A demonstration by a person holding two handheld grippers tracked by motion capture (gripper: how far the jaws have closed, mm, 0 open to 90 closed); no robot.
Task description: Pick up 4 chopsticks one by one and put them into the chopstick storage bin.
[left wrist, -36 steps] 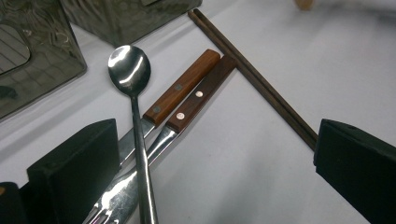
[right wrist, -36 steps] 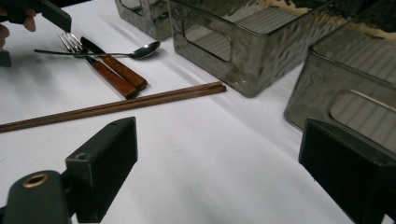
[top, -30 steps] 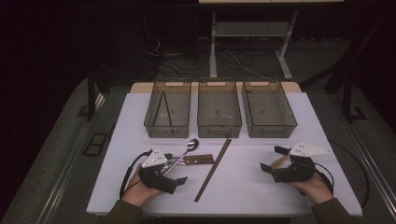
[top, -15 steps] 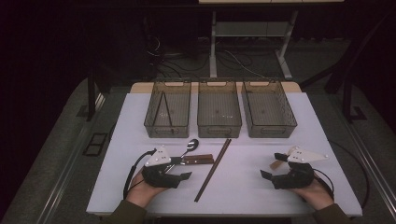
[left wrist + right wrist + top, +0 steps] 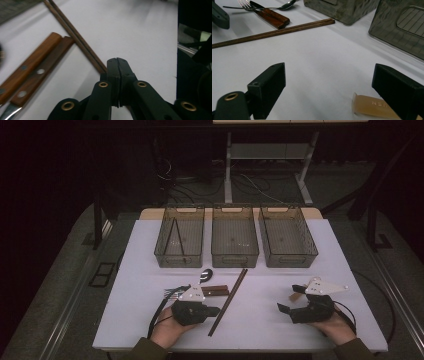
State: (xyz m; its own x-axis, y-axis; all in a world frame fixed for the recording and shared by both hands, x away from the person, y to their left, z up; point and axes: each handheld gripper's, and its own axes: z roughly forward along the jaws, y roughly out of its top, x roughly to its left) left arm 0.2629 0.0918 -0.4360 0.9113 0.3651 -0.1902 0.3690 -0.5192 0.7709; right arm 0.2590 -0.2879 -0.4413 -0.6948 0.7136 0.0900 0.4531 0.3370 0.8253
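left bin [image 5: 180, 240] holds thin sticks [image 5: 174, 231]; other two bins [image 5: 235, 237] empty.

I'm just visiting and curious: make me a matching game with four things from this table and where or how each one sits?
Things:
1. left gripper
2. right gripper
3. chopsticks
4. left bin

States:
A. jaws spread wide, a small beige tube beside one jaw
B. holds a thin stick leaning inside it
C. jaws pressed together, tip at the chopsticks
D. lying slantwise on the white table, between the two hands

Pairs: 1-C, 2-A, 3-D, 4-B
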